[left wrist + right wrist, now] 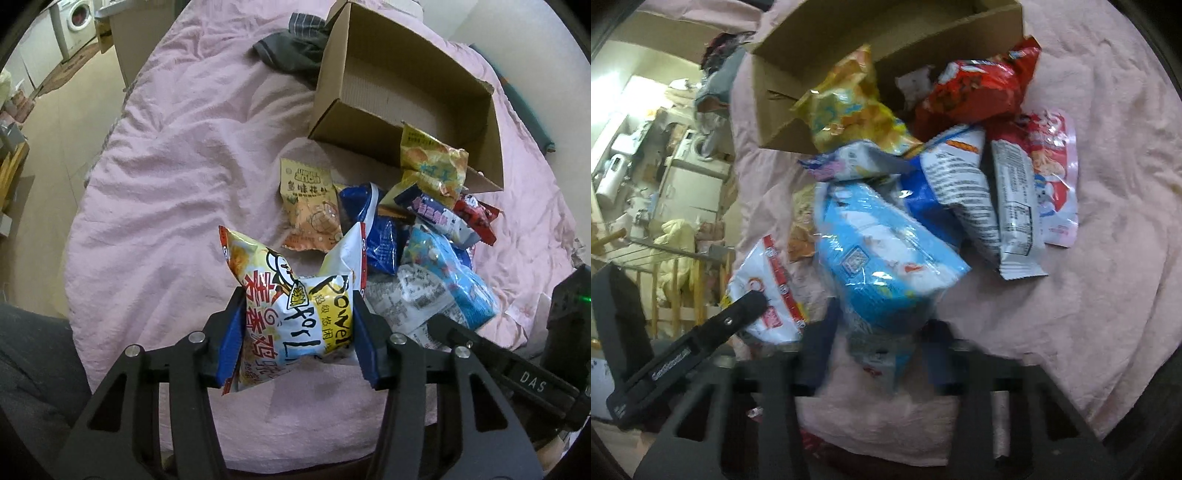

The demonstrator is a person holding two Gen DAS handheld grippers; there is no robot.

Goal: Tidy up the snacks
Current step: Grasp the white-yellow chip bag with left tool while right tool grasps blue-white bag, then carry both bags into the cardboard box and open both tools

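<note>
My left gripper [297,332] is shut on a yellow and white snack bag [291,314] and holds it above the pink bedspread [166,184]. My right gripper [879,350] is shut on a light blue snack bag [882,251] at the near edge of the pile; this view is blurred. The pile holds a yellow chip bag [432,166], an orange peanut bag [310,206], a dark blue bag [376,229], a red bag [975,92] and a pink and white bag [1049,177]. An open, empty cardboard box [406,92] lies just behind the pile.
Dark clothes [295,48] lie on the bed left of the box. The bed's left edge drops to the floor [55,129], with a washing machine [77,22] and cartons beyond. The right gripper's body [535,369] shows at the lower right of the left wrist view.
</note>
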